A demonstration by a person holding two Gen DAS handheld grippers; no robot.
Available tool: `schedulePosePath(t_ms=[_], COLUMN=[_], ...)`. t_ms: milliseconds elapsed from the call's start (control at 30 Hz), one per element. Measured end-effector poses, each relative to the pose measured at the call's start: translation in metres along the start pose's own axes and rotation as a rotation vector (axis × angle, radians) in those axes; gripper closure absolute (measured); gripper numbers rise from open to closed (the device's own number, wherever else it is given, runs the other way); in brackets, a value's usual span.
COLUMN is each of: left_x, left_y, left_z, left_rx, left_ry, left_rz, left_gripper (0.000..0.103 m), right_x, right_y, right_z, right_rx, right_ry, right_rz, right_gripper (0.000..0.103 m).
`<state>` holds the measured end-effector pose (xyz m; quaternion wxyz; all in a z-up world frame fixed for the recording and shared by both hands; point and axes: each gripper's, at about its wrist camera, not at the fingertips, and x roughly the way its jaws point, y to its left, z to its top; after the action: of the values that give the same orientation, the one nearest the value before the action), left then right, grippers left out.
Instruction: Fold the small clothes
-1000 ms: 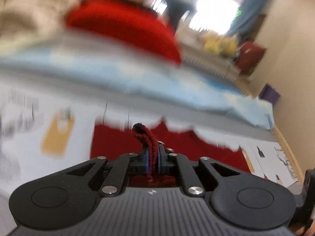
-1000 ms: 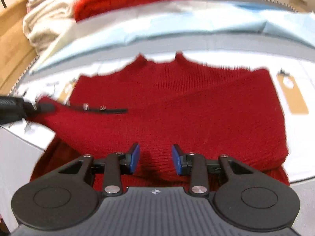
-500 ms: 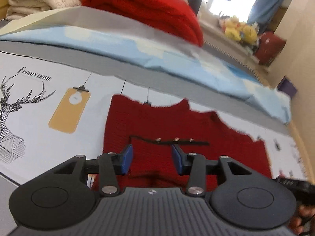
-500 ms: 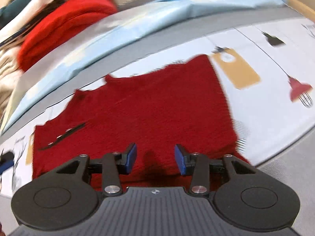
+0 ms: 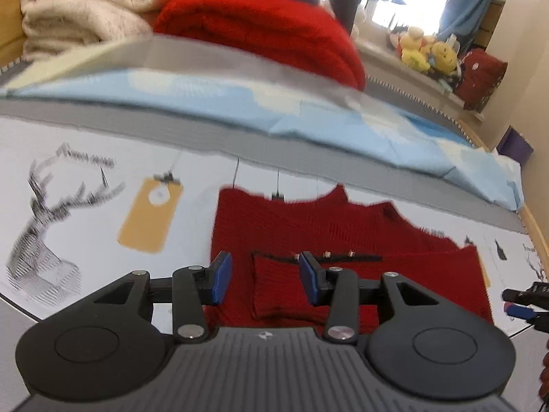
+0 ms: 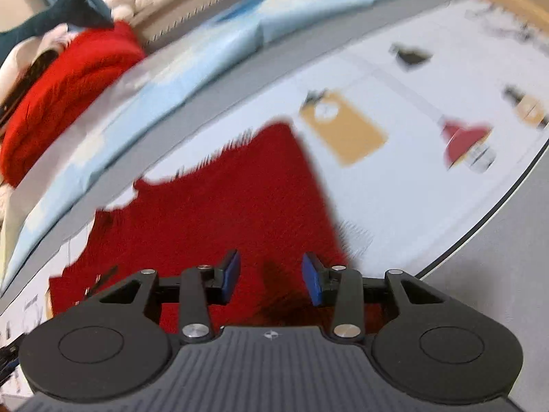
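A small dark red knit sweater (image 5: 343,237) lies flat on the printed white tablecloth (image 5: 103,240), collar toward the back. A folded-in sleeve with a black buttoned cuff (image 5: 329,257) rests across its front. My left gripper (image 5: 263,276) is open and empty, just above the sweater's near left part. The right gripper's tip (image 5: 521,304) shows at the far right of that view. In the right wrist view, which is blurred, the sweater (image 6: 212,213) fills the middle, and my right gripper (image 6: 271,276) is open and empty over its near right edge.
A light blue folded cloth (image 5: 308,113) runs along the back of the table. Behind it are a bright red knit pile (image 5: 267,27) and cream folded knits (image 5: 85,10). The table's rounded front edge (image 6: 487,219) curves at the right.
My left gripper let go of the red sleeve it was pinching and opened; the sleeve now lies folded on the sweater. My right gripper swung toward the sweater's right side.
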<state>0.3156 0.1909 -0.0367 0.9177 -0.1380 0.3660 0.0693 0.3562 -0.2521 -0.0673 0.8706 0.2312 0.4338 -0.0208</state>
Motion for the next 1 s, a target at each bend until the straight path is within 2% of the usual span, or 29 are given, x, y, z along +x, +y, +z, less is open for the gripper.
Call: schedulePosePath(t_ms=[167, 300, 367, 500, 600, 667, 767, 900, 967, 1000], left_x=[-0.046, -0.082, -0.099, -0.149, -0.188, -0.216, -0.244, -0.248, -0.239, -0.233], left_y=[-0.004, -0.008, -0.008, 0.0, 0.0, 0.004, 0.015, 0.036, 0.046, 0.05], left_z=[0.006, -0.004, -0.012, -0.033, -0.055, -0.079, -0.123, -0.182, -0.208, -0.216], left_rx=[0.066, 0.172, 0.199, 0.191, 0.23, 0.248, 0.251, 0.193, 0.174, 0.17], left_ry=[-0.105, -0.192, -0.207, -0.204, -0.213, -0.214, -0.193, -0.079, -0.033, -0.01], left_rz=[0.014, 0.045, 0.044, 0.001, -0.009, -0.027, -0.051, -0.075, -0.048, -0.028], left_gripper=[0.056, 0.056, 0.056, 0.056, 0.056, 0.056, 0.056, 0.059, 0.063, 0.063], right_x=[-0.045, -0.087, -0.113, -0.179, -0.23, -0.254, -0.268, -0.255, -0.234, -0.229], right_y=[-0.007, -0.008, -0.009, -0.015, -0.035, -0.051, -0.086, -0.13, -0.148, -0.157], right_z=[0.012, 0.009, 0.002, -0.026, -0.059, -0.081, -0.118, -0.168, -0.181, -0.183], right_rx=[-0.009, -0.082, -0.106, -0.146, -0.209, -0.243, -0.245, -0.17, -0.114, -0.067], right_ry=[-0.095, -0.171, -0.207, -0.268, -0.309, -0.335, -0.314, -0.265, -0.119, -0.081], right_rz=[0.021, 0.032, 0.051, 0.113, 0.177, 0.173, 0.152, 0.073, -0.012, 0.006], right_gripper=[0.06, 0.06, 0.06, 0.059, 0.059, 0.059, 0.058, 0.058, 0.058, 0.058])
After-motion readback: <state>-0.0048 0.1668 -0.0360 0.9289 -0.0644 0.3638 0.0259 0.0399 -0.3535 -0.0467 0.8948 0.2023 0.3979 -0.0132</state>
